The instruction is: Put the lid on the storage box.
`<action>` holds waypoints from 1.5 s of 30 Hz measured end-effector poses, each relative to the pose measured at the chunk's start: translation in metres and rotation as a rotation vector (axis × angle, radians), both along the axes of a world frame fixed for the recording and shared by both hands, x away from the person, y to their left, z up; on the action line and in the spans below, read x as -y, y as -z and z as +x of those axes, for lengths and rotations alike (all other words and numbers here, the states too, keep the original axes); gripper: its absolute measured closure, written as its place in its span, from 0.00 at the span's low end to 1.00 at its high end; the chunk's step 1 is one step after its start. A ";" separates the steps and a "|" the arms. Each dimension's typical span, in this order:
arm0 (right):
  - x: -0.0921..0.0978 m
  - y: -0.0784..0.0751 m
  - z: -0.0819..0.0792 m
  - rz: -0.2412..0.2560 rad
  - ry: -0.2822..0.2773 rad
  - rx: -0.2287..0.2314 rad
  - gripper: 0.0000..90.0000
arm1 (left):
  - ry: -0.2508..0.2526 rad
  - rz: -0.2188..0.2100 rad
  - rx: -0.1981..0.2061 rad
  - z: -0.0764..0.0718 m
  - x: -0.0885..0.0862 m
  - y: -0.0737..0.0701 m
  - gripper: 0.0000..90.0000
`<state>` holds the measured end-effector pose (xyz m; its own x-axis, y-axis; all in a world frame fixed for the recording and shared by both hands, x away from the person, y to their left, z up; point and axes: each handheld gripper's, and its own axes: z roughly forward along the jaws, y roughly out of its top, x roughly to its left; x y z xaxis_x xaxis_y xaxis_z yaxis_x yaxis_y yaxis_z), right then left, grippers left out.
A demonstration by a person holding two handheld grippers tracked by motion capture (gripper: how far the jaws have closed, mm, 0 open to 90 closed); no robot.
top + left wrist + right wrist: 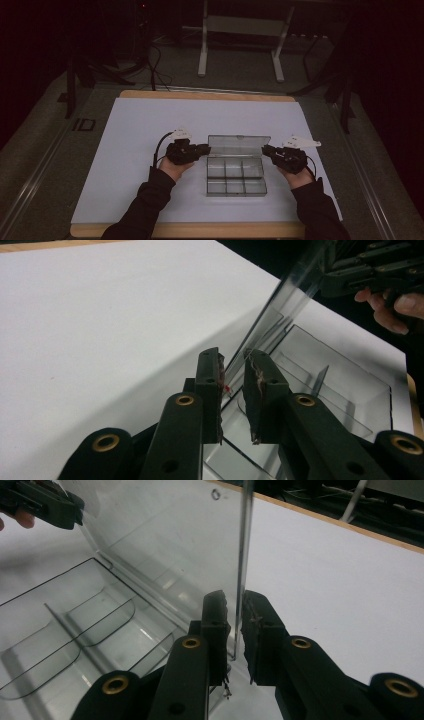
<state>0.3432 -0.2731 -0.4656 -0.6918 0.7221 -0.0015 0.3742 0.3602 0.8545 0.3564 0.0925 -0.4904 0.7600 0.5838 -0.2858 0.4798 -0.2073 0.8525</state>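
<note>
At the bottom of the left gripper view, the left tool [232, 390] stands with its jaws a narrow gap apart, the clear lid [280, 305] of the box edge-on between them, seemingly not yet pinched. The right tool [234, 630] at the bottom of the right gripper view is the same: jaws slightly parted around the lid's opposite side edge, a sliver of light on each side, so I judge neither has a firm hold.

The clear compartment box [236, 177] sits just right of centre in the high view, its lid [239, 145] raised near upright at the back, six bare compartments facing the camera. The tools flank the lid at mid-frame, left and right. The box rests on a white sheet [130, 150] covering the wooden desk [200, 95]; a white stand [240, 30] fills the dim upper middle.

The step in hand looks like swinging the lid, most likely shut. The next move calls for both tools to close on the lid edges evenly, then tip it forward together about its hinge without dragging the base.
</note>
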 end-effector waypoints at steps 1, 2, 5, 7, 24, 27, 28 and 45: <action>0.001 0.000 -0.002 0.001 -0.002 0.001 0.89 | 0.001 0.004 0.002 -0.002 0.000 0.000 0.87; 0.001 0.001 -0.003 0.002 -0.006 0.003 0.89 | 0.003 0.006 0.004 -0.003 0.000 0.000 0.87; 0.004 0.002 -0.007 0.012 -0.018 -0.002 0.89 | 0.008 0.011 0.007 -0.007 0.000 0.000 0.87; 0.005 0.002 -0.009 0.012 -0.026 -0.003 0.90 | 0.010 0.019 0.009 -0.010 0.000 0.000 0.87; 0.014 0.012 -0.023 0.000 -0.095 -0.007 0.90 | 0.049 0.055 0.008 -0.027 -0.001 0.003 0.87; 0.015 0.014 -0.025 -0.004 -0.109 -0.012 0.90 | 0.054 0.064 0.011 -0.030 -0.001 0.005 0.87; 0.016 0.015 -0.026 -0.006 -0.113 -0.015 0.90 | 0.056 0.065 0.011 -0.030 -0.001 0.005 0.87; 0.023 0.030 -0.028 -0.007 -0.167 -0.059 0.91 | 0.087 0.101 0.000 -0.037 -0.002 0.015 0.88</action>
<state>0.3153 -0.2960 -0.4952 -0.8013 0.5970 0.0378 0.3576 0.4274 0.8303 0.3197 0.0944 -0.5059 0.8091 0.5415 -0.2284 0.4560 -0.3332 0.8253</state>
